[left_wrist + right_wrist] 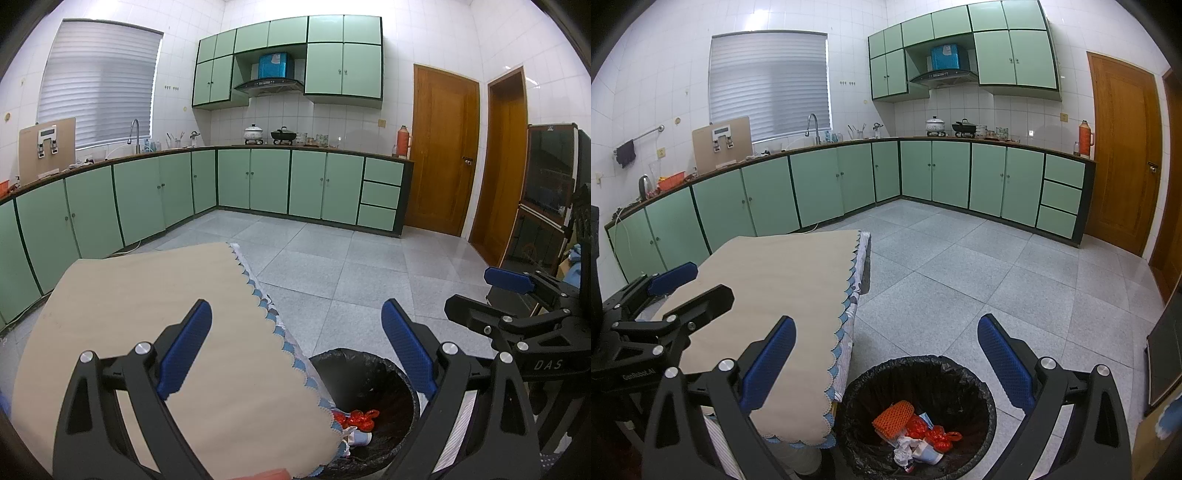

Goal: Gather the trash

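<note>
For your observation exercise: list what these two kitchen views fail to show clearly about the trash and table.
- Left wrist view: the tablecloth hides part of the bin contents.
- Right wrist view: the white scraps are too crumpled to identify.
- Both views: the table's near end is cut off by the frame and gripper bodies.

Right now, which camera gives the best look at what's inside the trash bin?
The right wrist view: the trash bin sits open below it, showing the orange foam net, red wrappers and white crumpled paper. In the left wrist view the tablecloth covers part of the bin.
</note>
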Demonstrator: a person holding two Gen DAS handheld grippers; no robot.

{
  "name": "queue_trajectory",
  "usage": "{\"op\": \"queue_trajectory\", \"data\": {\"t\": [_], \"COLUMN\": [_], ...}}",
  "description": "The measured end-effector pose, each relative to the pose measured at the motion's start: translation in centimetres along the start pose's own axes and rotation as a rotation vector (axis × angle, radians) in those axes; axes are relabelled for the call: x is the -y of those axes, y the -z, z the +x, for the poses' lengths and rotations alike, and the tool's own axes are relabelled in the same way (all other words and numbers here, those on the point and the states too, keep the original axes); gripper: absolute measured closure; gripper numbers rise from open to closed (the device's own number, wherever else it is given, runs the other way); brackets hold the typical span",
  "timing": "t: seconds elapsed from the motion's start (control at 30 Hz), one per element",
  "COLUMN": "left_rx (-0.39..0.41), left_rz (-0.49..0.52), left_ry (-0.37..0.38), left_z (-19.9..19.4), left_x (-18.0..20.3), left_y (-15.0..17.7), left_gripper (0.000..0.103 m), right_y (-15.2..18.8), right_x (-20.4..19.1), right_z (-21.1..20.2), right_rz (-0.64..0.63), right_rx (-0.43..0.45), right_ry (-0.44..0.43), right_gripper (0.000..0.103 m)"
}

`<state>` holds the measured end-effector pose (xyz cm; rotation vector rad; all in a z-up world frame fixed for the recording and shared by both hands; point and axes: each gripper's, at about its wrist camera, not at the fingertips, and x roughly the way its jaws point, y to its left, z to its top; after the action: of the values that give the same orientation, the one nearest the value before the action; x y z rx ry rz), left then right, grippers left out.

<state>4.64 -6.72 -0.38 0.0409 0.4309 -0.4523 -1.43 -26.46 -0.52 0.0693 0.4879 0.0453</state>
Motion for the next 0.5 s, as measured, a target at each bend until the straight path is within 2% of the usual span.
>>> {"op": "queue_trajectory", "data": {"t": [0.5], "left_rx": [-0.001], "left_rz": [0.0], "left_ry": [0.0], "left_z": [-0.02], "left_x": [-0.09], "left_y": [0.03], "left_gripper": [0.013], "right_y": [-0.01], "right_x": [-0.19], "right_z": [0.03], "right_rz": [-0.001], "right_rx": [0.0], "right_ry": [0.0], "right_gripper": [0.006]}}
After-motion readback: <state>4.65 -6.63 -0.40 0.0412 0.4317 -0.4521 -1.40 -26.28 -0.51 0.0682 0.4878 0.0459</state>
